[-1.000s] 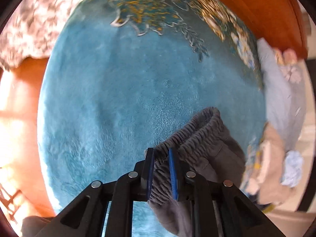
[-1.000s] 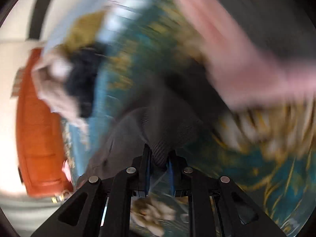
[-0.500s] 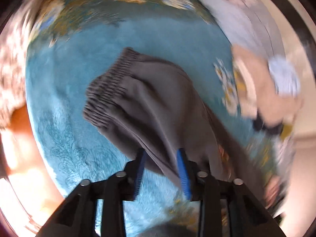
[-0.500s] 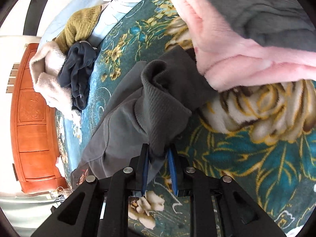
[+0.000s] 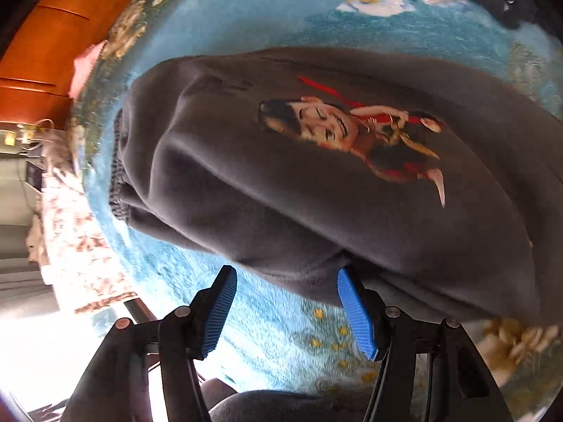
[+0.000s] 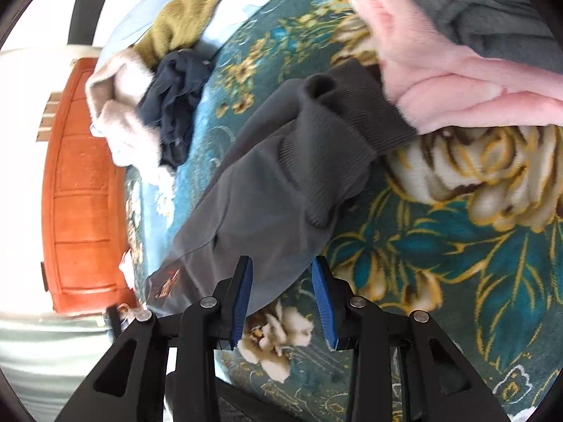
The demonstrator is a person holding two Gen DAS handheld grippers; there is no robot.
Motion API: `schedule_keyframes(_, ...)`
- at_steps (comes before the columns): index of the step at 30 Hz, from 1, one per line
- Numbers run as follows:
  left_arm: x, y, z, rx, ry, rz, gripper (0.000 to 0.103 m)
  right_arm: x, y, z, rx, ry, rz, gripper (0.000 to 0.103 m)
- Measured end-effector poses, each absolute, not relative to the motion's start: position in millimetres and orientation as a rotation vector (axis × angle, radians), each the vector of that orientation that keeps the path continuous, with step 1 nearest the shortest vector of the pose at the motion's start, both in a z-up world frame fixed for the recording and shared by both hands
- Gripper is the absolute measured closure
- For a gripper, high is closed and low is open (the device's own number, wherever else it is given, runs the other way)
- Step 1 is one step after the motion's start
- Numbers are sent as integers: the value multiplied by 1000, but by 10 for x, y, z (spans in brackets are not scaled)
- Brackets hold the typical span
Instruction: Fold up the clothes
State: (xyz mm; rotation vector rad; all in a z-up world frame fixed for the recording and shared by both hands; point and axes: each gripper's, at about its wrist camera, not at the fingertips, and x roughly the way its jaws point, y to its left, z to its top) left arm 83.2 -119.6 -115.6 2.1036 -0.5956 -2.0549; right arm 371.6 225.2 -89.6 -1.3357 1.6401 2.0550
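The grey sweatpants point(image 5: 316, 183) lie folded on the blue floral blanket point(image 5: 267, 320), a printed cartoon figure facing up. My left gripper point(image 5: 285, 273) points down at their near edge. Its jaws are opening, and the blue pads point(image 5: 218, 313) stand clear of the cloth. In the right wrist view the same sweatpants point(image 6: 274, 190) show their ribbed cuff, bunched toward the upper right. My right gripper point(image 6: 281, 262) hovers over the leg fabric. Its jaws are opening too, with loose cloth lying between the pads.
A pink fleece garment point(image 6: 457, 81) with a dark grey one point(image 6: 485, 7) on it lies just past the cuff. A heap of cream point(image 6: 116, 123), navy point(image 6: 176, 105) and olive point(image 6: 179, 24) clothes sits far left. Orange wooden furniture point(image 6: 81, 193) borders the bed.
The left gripper let go of the waistband, swung along the sweatpants while rolling, and its jaws spread. The right gripper's jaws came apart off the leg fabric, with the hand hardly moving.
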Motion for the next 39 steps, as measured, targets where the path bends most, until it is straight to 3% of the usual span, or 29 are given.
schedule_keyframes(10, 784, -1312, -1122, 1833, -467, -1954, 37, 3822, 2246, -916, -1318, 1660, 2070, 61)
schedule_keyframes(13, 831, -1495, -1055, 1790, -308, -1939, 35, 3837, 2318, -955, -1247, 1665, 2051, 61)
schedule_keyframes(21, 970, -1842, -786, 1681, -113, -1966, 36, 3687, 2489, -997, -1105, 1628, 1992, 61)
schedule_keyframes(22, 995, -1834, -769, 1678, -88, -1994, 36, 3661, 2490, -988, -1105, 1621, 1992, 67)
schedule_keyframes(23, 1015, -1841, -719, 1665, -61, -2030, 36, 3615, 2474, -935, -1123, 1571, 2011, 81)
schedule_keyframes(26, 1072, -1853, -622, 1634, 35, -2121, 36, 3491, 2461, -757, -1152, 1477, 2079, 87)
schedule_keyframes(34, 1242, -1993, -613, 1607, 428, -2200, 36, 3396, 2586, -14, -893, 1526, 2401, 89)
schedule_keyframes(39, 1256, -2086, -671, 1634, 554, -2174, 36, 3334, 2724, -788, -1168, 1495, 2090, 89)
